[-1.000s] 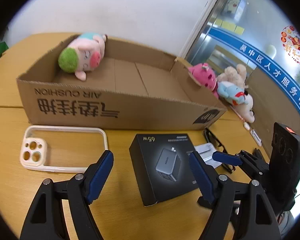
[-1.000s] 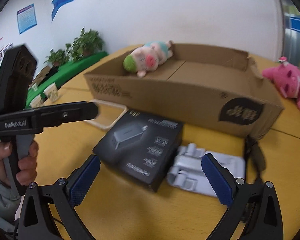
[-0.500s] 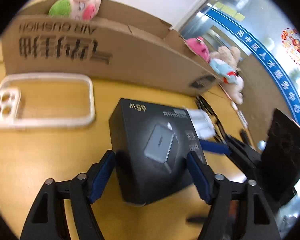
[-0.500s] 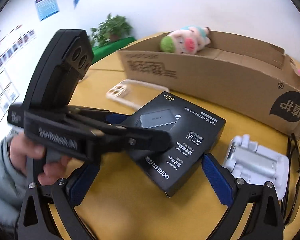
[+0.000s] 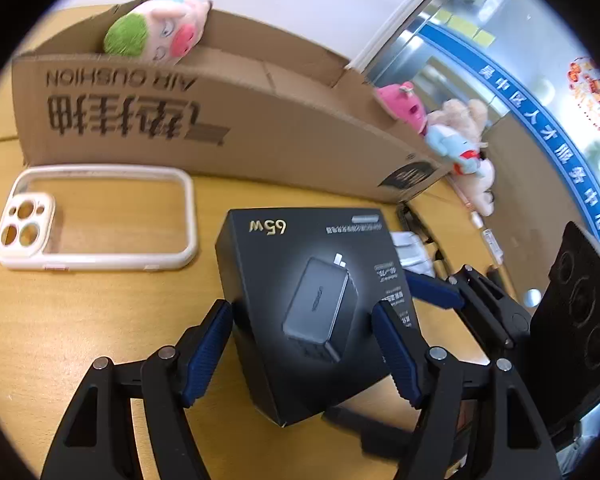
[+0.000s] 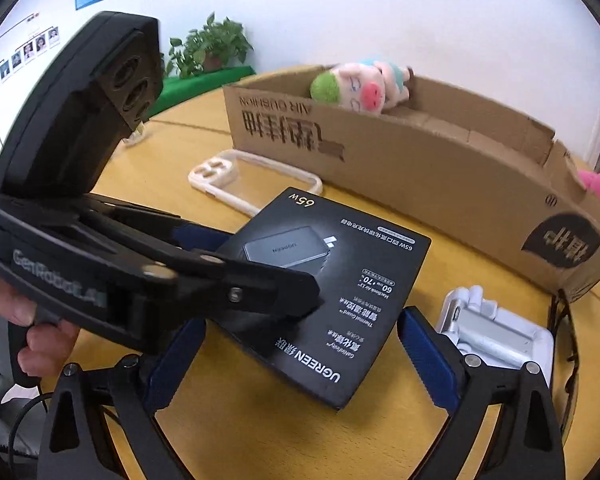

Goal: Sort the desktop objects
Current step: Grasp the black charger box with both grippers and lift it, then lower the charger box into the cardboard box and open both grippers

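A black charger box (image 5: 312, 292) lies on the wooden table in front of a long cardboard box (image 5: 220, 128). My left gripper (image 5: 304, 344) straddles the charger box's near corner, its blue pads close on both sides; I cannot tell if they press it. In the right wrist view the left gripper (image 6: 204, 256) reaches over the charger box (image 6: 340, 280). My right gripper (image 6: 300, 356) is open and empty, its jaws wide apart around the box's near edge. A pink pig plush (image 5: 156, 32) with a green head lies inside the cardboard box (image 6: 420, 160).
A cream phone case (image 5: 96, 216) lies left of the charger box. A white folding stand (image 6: 496, 332) and black glasses (image 6: 572, 344) lie to its right. Pink, beige and blue plush toys (image 5: 452, 136) sit beyond the cardboard box's right end.
My left gripper moved forward and down over the charger box and its jaws narrowed around it. My right gripper swung left toward the box and stayed open.
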